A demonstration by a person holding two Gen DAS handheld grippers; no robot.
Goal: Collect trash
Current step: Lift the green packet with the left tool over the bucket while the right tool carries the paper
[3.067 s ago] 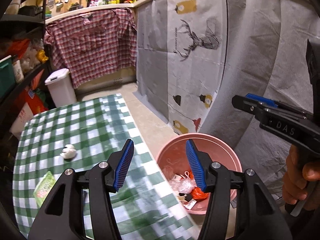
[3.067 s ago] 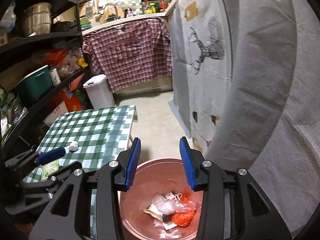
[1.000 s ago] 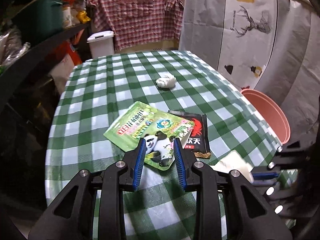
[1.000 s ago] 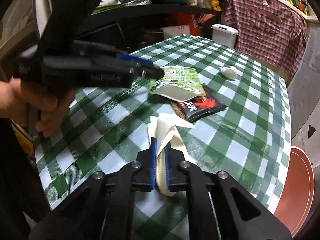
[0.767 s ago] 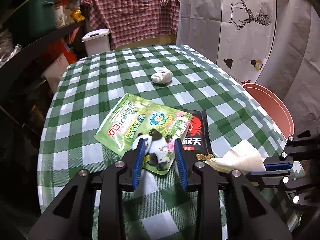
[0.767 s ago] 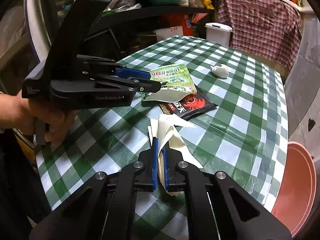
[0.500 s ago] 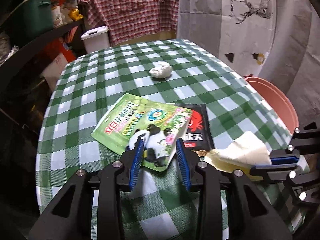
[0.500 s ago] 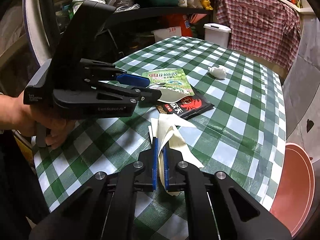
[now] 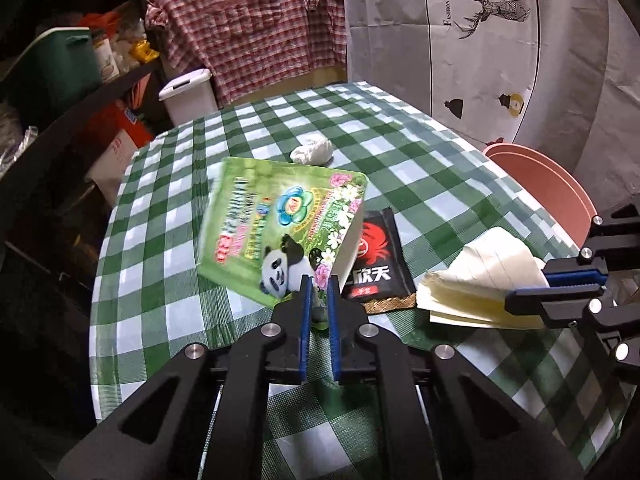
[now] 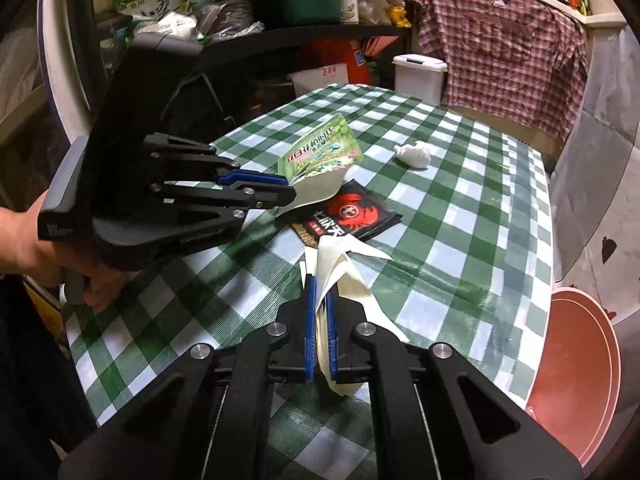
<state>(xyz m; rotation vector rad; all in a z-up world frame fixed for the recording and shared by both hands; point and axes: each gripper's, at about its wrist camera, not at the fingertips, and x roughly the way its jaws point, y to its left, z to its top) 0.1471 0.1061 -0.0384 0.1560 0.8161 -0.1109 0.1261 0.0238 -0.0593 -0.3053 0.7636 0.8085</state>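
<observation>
My left gripper is shut on the corner of a green panda snack bag and holds it tilted up off the checked table. The bag also shows in the right wrist view, with the left gripper on it. My right gripper is shut on a folded cream paper, lifted a little; the paper and right gripper show at the right of the left wrist view. A black and red wrapper and a crumpled white tissue lie on the table.
A pink bin stands on the floor beside the table's right edge, also in the right wrist view. A white lidded bin stands beyond the table. Dark shelves with boxes line the left side. A grey curtain hangs at the right.
My left gripper has closed on the green bag's corner and lifted it, tilting it up off the table. My right gripper keeps hold of the cream paper, slightly higher.
</observation>
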